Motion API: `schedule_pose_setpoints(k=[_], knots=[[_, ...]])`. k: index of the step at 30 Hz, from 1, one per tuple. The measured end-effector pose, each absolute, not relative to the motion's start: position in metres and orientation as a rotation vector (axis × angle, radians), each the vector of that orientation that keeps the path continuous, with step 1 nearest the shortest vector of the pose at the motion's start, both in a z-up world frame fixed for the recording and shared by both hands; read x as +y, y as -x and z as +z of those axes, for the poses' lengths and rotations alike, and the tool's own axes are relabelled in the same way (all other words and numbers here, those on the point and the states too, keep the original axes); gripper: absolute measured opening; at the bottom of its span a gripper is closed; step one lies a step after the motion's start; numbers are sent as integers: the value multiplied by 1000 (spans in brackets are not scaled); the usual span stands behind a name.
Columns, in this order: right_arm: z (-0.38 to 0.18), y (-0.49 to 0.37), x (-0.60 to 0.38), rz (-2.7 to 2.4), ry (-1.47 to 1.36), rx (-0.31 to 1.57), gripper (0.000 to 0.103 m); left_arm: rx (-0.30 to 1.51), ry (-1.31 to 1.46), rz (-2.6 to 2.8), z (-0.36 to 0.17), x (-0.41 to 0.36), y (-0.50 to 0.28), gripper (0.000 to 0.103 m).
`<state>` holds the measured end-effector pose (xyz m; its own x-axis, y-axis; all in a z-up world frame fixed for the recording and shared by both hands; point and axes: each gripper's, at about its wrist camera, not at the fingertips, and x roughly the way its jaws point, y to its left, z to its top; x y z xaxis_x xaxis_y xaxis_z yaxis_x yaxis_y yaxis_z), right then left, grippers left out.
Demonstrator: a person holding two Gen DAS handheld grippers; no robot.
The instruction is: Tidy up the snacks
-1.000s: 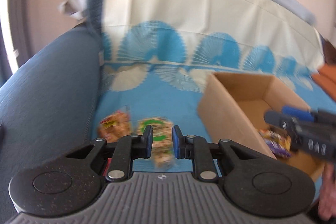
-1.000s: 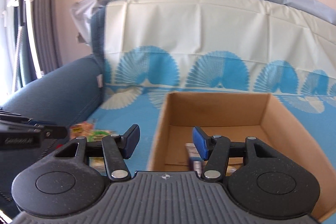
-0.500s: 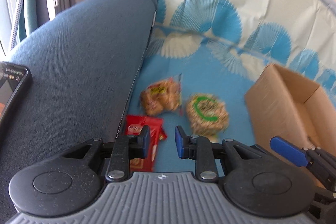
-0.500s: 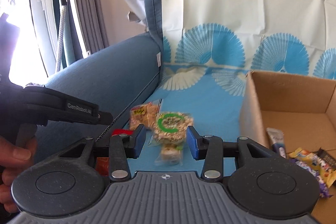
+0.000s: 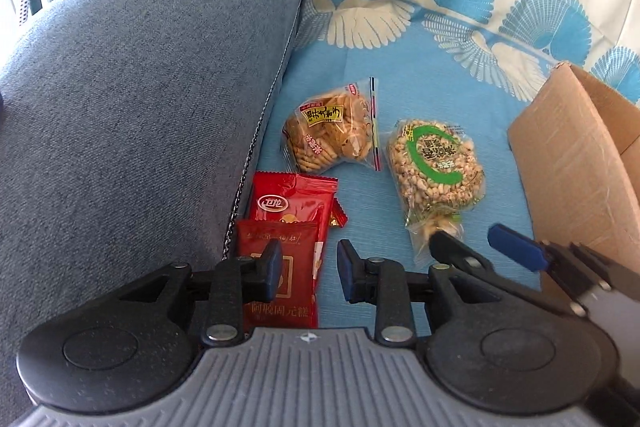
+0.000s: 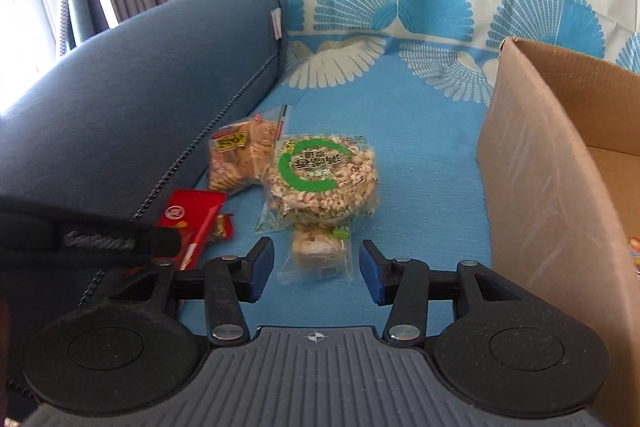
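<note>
Both grippers have dropped from the box [image 6: 532, 163] toward the snacks on the blue cloth [image 5: 360, 75]. Left gripper [image 5: 306, 269], jaws just opening, hovers apart over the red packets [image 5: 290, 203]. Right gripper [image 6: 316, 269] stands open, seemingly above the puffed-grain bag [image 6: 320, 179].

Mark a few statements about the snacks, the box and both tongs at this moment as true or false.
1. Both tongs, left and right, hold nothing. True.
2. The round puffed-grain pack lies inside the cardboard box. False: it lies on the blue cover, left of the box.
3. The red packets lie next to the sofa armrest. True.
4. The cracker bag is clamped in the right tongs. False: it lies free on the cover.
</note>
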<state>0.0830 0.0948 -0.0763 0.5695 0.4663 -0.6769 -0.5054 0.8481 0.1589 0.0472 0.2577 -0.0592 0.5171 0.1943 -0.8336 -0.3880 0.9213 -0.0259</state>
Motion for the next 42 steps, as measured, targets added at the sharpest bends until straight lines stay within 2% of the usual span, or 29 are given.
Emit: schedule_pose_setpoints(k=[3, 11, 12, 13, 14, 16, 24, 29, 31, 33, 38, 42], knots=[[-89, -93, 107, 564, 81, 806, 56, 978, 207, 356, -62, 257, -50, 33], [-110, -111, 127, 543, 128, 833, 56, 990, 199, 340, -67, 258, -54, 34], [-109, -111, 128, 547, 142, 829, 53, 995, 195, 339, -69, 258, -56, 35], [-109, -110, 128, 554, 155, 821, 40, 1002, 189, 338, -70, 257, -58, 35], [-108, -109, 128, 550, 165, 814, 38, 1011, 183, 338, -71, 257, -60, 36], [-107, -108, 124, 547, 154, 821, 38, 1028, 171, 341, -75, 255, -63, 40], [-96, -95, 90, 503, 99, 929, 38, 1084, 63, 340, -90, 239, -74, 67], [-89, -62, 69, 529, 111, 977, 38, 1113, -148, 353, -105, 220, -79, 74], [-86, -49, 62, 543, 117, 985, 38, 1106, -157, 365, -105, 220, -77, 70], [-83, -35, 56, 556, 124, 988, 38, 1106, -190, 404, -106, 220, -76, 45], [-77, -11, 46, 602, 127, 978, 38, 1063, -152, 426, -94, 227, -67, 19], [-78, 5, 41, 636, 120, 953, 38, 1000, -46, 377, -79, 233, -55, 17]])
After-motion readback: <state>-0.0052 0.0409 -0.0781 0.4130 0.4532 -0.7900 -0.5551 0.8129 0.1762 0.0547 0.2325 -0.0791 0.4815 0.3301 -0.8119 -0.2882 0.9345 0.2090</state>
